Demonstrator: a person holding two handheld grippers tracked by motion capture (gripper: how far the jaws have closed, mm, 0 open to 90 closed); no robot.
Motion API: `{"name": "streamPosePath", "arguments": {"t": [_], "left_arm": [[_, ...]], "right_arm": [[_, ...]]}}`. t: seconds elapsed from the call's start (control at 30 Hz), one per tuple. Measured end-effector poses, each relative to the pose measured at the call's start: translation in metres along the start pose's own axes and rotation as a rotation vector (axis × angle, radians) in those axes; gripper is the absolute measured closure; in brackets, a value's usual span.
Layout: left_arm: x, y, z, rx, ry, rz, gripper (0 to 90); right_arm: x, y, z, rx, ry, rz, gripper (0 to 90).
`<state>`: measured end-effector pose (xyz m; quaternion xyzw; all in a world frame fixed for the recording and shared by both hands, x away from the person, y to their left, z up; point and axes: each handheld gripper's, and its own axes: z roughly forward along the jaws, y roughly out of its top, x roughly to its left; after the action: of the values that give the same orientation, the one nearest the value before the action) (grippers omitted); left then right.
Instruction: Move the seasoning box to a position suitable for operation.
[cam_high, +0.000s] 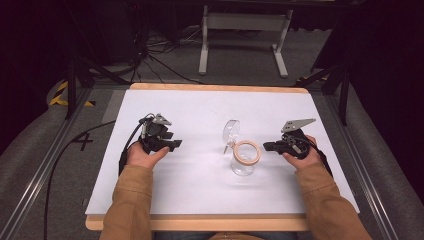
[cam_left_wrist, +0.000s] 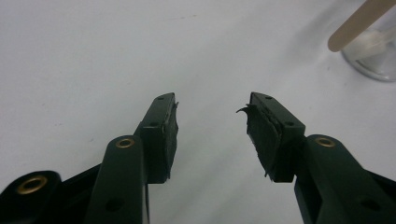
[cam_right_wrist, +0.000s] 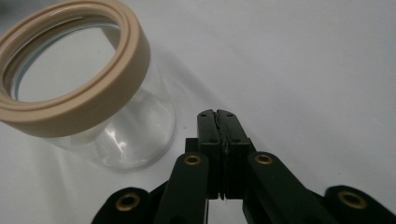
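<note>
Beside right gripper (cam_right_wrist: 219, 114), glass jar (cam_right_wrist: 116, 130)

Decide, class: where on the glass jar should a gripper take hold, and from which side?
Grip the tan rim of the glass jar from above, one jaw inside the open mouth, one outside. The jar stands upright, and its glass wall looks slippery. The right gripper is nearest.

Place: lab or test studio — not a home
Signs: black curtains (cam_high: 30, 60), floor cables (cam_high: 150, 55), metal rails (cam_high: 40, 165), white-covered worktop (cam_high: 200, 107)
</note>
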<state>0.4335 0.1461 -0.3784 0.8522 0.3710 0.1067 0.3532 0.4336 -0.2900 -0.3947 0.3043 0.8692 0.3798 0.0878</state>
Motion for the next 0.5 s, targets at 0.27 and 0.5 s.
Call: {"name": "streamPosePath", "arguments": {"t": [0.27,0.5], "left_arm": [[-0.016,0.01,-0.008,-0.008,-0.017,0.049,51.3],[-0.023,0.014,-0.01,0.0,-0.038,0.063,48.7]], "right_arm": [[0.007,0.001,0.012,0.026,0.048,-0.024,89.4],[0.014,0.001,0.021,0.057,0.069,-0.048,89.4]]}}
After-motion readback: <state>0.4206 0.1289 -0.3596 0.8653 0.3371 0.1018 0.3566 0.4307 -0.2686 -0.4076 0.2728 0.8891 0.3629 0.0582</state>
